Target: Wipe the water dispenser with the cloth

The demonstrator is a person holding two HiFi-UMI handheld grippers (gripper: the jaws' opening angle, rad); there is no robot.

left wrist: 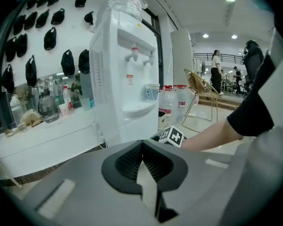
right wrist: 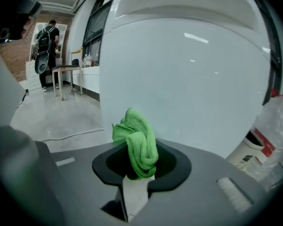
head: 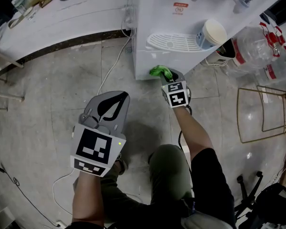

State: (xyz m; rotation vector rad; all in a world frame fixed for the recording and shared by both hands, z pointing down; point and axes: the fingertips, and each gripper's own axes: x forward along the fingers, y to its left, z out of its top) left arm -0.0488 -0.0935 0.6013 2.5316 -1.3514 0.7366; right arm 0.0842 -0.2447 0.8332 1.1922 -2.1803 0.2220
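Cloth is pinched in the right tool beside the water dispenser.

Nubbly green cloth; glossy, smooth water dispenser (plastic, seemingly)

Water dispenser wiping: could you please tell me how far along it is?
Done: the cloth is clamped in the right gripper. In hand: it is at the lower front of the water dispenser, contact unclear. Left: the drip tray and taps above; no wiped area can be told. The left gripper is shut, empty.
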